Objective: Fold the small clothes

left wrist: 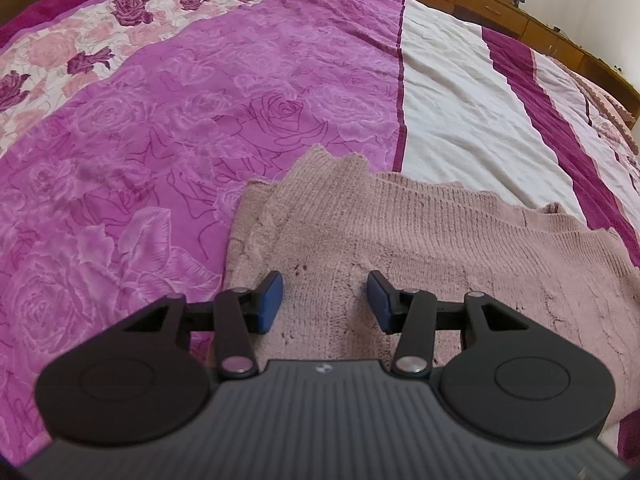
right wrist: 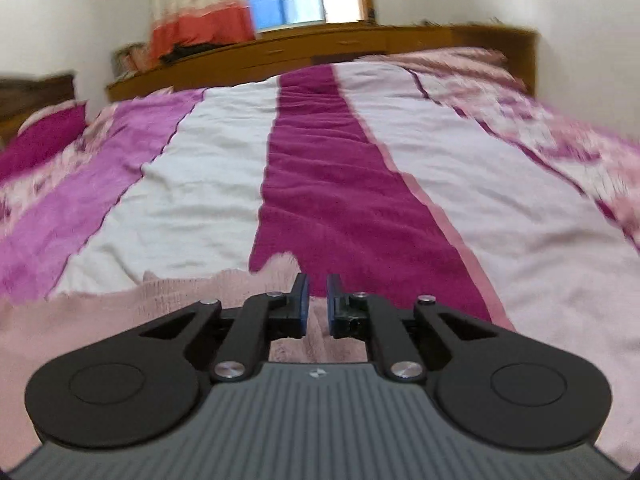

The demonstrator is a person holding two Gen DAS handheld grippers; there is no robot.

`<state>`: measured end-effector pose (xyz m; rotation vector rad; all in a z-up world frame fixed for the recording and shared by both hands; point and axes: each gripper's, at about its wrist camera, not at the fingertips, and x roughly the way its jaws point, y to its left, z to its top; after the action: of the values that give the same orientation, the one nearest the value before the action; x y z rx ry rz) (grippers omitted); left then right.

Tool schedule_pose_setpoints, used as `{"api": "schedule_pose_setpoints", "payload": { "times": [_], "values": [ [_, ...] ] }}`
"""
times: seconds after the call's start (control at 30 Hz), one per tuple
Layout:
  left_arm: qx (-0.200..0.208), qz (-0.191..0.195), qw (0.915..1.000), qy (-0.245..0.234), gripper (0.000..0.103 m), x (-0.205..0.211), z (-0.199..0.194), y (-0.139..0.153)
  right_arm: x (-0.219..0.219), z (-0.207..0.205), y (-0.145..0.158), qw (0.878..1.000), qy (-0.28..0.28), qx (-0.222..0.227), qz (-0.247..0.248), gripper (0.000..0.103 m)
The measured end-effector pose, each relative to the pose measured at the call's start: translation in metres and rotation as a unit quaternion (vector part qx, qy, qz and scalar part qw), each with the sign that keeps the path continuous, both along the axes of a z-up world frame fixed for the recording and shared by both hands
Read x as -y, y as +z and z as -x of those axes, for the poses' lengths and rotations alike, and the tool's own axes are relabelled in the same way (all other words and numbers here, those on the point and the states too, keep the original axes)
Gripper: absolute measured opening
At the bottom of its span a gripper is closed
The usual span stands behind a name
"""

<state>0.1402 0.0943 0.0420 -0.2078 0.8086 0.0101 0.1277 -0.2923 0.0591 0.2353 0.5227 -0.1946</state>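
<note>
A bedroom with pale walls, a window and a long wooden headboard unit (right wrist: 320, 46) frames a bed (right wrist: 192, 184) covered by a striped spread of pink rose print, white and deep magenta. The task's thing, a small dusty-pink knitted garment (left wrist: 400, 240), lies flat on the spread at the near edge of the bed, its scalloped far hem reaching the white stripe. In the left wrist view the left tongs (left wrist: 325, 300) are parted, hovering over the near part of the knit with cloth showing between the blue pads (left wrist: 270, 300) but no pinch on it; whether the tips touch the fabric cannot be told. In the right wrist view, which is smeared by motion, the right tongs (right wrist: 317, 304) are clenched to a narrow slit near the garment's far corner, where the knit meets the magenta stripe; pink cloth lies beneath the slit, yet whether any of it is caught between the pads cannot be told. The step in hand appears to be arranging or taking an edge ahead of a fold. To do it well, each pair of tongs should pinch only the top layer close to a corner, lift just clear of the spread, carry the edge over in a smooth arc, and line up hem on hem; the loose knit is likely to stretch and sag if dragged, and the bedspread beneath may be picked up by too deep a bite.
</note>
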Motion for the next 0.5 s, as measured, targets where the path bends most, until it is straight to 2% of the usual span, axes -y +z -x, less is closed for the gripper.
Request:
{"api": "schedule_pose_setpoints", "payload": {
  "times": [0.07,0.13,0.17,0.23,0.3,0.37,0.5],
  "values": [
    [0.001,-0.003,1.0,-0.002,0.048,0.0,0.0,0.0,0.0,0.012,0.001,0.999,0.023,0.017,-0.023,0.01],
    [0.001,-0.006,1.0,-0.004,0.048,0.001,0.0,-0.001,-0.007,0.017,0.002,0.998,0.055,0.026,-0.016,0.01],
    [0.002,-0.007,1.0,-0.004,0.048,0.001,0.0,-0.001,-0.011,0.017,0.002,0.997,0.071,0.02,-0.012,0.016],
    [0.002,-0.007,1.0,-0.002,0.048,0.002,0.0,-0.001,-0.02,0.011,0.0,0.996,0.089,-0.008,-0.01,0.034],
    [0.002,-0.005,1.0,0.001,0.048,0.002,0.001,-0.001,-0.021,0.004,-0.009,0.996,0.081,-0.032,-0.017,0.064],
    [0.001,-0.008,1.0,0.0,0.048,0.003,0.001,0.0,-0.02,-0.003,-0.023,0.995,0.067,-0.063,-0.028,0.066],
    [-0.001,-0.011,0.9999,-0.006,0.048,0.002,0.002,0.001,-0.02,0.002,-0.03,0.996,0.066,-0.057,-0.032,0.066]
  ]
}}
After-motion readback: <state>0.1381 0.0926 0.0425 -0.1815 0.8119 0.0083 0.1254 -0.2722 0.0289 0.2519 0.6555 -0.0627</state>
